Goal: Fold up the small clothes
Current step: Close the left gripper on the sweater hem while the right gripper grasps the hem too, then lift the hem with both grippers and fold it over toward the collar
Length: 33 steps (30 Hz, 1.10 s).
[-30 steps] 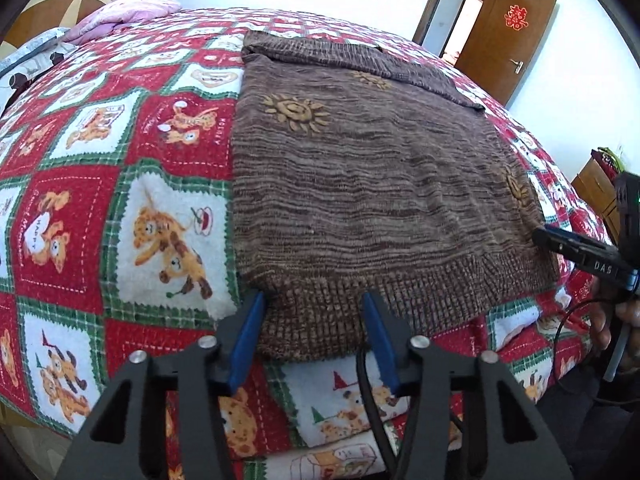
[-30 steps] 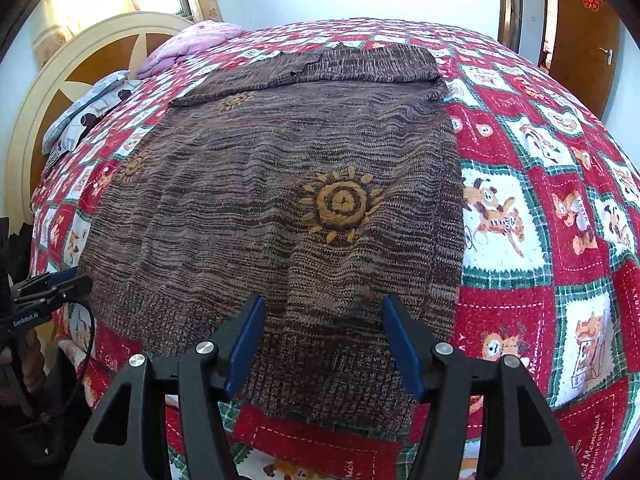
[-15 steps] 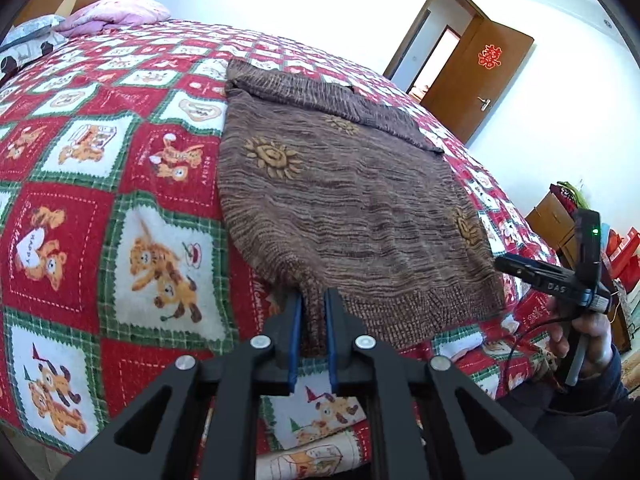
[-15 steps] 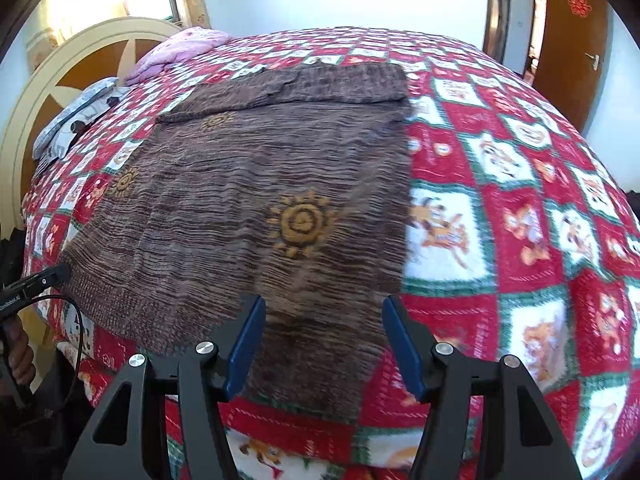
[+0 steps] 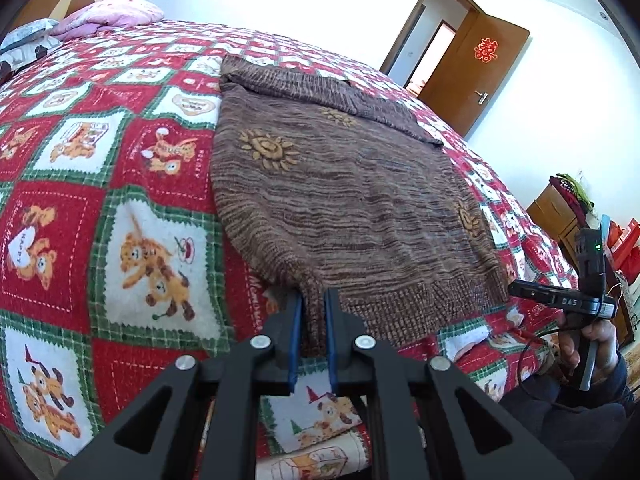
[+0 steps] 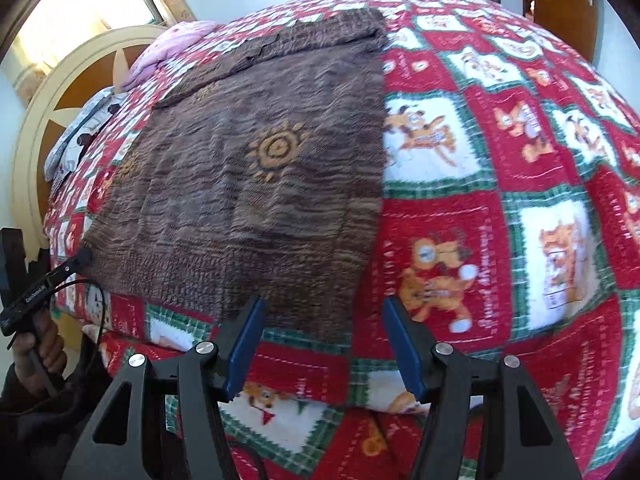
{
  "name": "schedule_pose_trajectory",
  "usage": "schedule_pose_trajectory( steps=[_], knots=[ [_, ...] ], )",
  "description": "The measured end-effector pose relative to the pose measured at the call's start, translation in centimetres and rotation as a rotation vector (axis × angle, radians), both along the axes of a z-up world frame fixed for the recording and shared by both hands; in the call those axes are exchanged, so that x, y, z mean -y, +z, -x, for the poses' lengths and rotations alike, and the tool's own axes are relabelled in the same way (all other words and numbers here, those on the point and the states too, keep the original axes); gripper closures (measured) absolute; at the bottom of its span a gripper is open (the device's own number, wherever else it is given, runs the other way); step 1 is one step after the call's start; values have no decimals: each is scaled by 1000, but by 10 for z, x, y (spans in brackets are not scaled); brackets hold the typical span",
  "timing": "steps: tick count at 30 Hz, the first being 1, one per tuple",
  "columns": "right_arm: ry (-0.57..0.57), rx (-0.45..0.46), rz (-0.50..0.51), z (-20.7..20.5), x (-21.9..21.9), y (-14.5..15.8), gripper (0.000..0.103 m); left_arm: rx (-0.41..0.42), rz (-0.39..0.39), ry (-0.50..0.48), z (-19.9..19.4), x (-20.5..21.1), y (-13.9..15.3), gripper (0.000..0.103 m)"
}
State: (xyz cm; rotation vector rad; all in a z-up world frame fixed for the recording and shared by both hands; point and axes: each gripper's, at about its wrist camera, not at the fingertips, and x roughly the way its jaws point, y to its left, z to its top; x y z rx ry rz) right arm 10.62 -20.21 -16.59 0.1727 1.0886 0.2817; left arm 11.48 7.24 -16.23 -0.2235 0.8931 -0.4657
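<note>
A bed point(image 5: 132, 184) fills both views, covered edge to edge by a quilt point(image 6: 500, 184) of red and white squares framed in green, with orange cartoon animals in the white squares. White walls point(image 5: 560, 92) close the room; in the left wrist view a brown door point(image 5: 486, 74) with a red paper cutout stands open beyond the bed's far right corner, and a low wooden cabinet point(image 5: 550, 208) with piled cloth sits against the wall past the right edge. At the far left end a rounded cream and brown headboard point(image 6: 60, 116) rises under a bright window point(image 6: 88, 12), with a pink pillow point(image 5: 108, 14) and a grey patterned one point(image 5: 24, 38) before it. A brown knitted sweater point(image 5: 340, 200) with orange sun motifs lies flat on the quilt, its ribbed hem at the near edge of the bed and its far end folded across in a band. The left gripper point(image 5: 311, 326) is pinched narrow on the hem's left corner, a tuck of knit drawn up between the blue pads. The right gripper point(image 6: 322, 344) stands wide apart at the hem's right corner, the knit's edge showing between the pads with neither pressing it. A hand point(image 5: 596, 344) in a dark sleeve holds each tool's grip.
</note>
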Motion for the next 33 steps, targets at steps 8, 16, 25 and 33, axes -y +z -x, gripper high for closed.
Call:
schedule_pose_trajectory(
  steps=[8, 16, 25, 33],
  knots=[
    [-8, 27, 26, 0, -3, -1, 94, 6, 2, -3, 0, -1, 0, 92],
    [-103, 176, -176, 8, 42, 51, 99, 76, 81, 22, 2, -16, 34, 92],
    [-103, 218, -295, 13, 51, 71, 99, 93, 175, 20, 1, -19, 57, 92],
    [-82, 227, -431, -6, 56, 98, 99, 95, 237, 15, -10, -21, 72, 92]
  ],
)
